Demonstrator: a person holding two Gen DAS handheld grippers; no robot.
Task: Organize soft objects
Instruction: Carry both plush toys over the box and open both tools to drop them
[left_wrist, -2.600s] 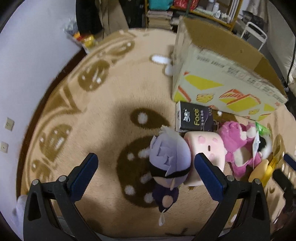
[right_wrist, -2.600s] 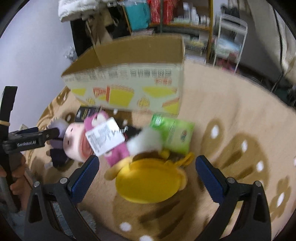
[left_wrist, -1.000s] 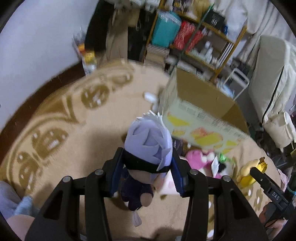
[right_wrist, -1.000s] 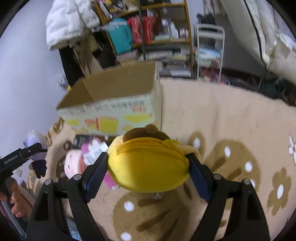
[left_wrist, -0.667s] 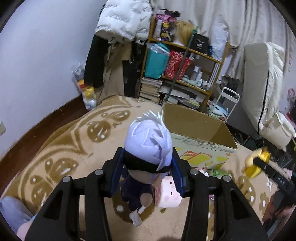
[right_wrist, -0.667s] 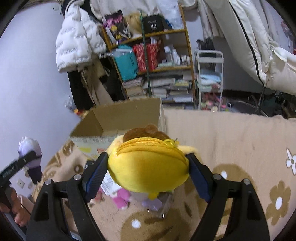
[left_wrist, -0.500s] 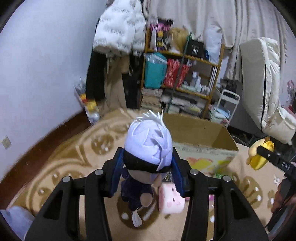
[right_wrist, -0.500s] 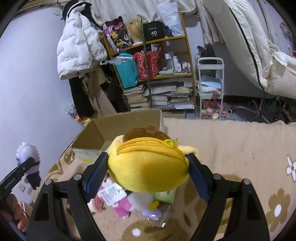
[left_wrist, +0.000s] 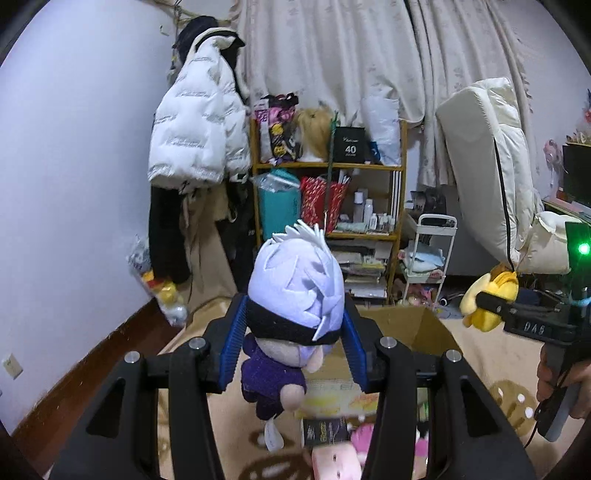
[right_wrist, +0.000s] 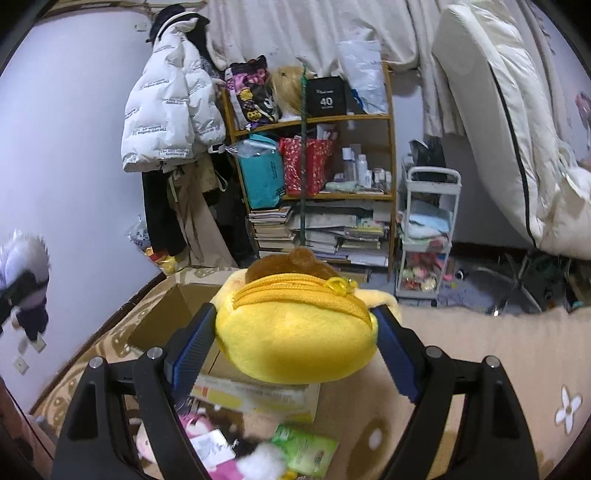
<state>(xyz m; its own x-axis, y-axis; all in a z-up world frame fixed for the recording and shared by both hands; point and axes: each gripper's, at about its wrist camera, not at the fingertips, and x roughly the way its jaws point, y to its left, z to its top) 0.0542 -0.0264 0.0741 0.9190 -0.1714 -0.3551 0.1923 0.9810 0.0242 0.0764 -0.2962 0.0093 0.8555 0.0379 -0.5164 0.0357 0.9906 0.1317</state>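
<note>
Both toys hang in the air, short of the box (right_wrist: 177, 317), the likely home for soft things. Carry each over the box's open top before letting go, one at a time. The left tongs (left_wrist: 293, 347) are clenched on the doll (left_wrist: 295, 295)'s head, body dangling; the right tongs (right_wrist: 295, 343) grasp the yellow pouch (right_wrist: 295, 332). Both tilt slightly downward toward the box.
</note>
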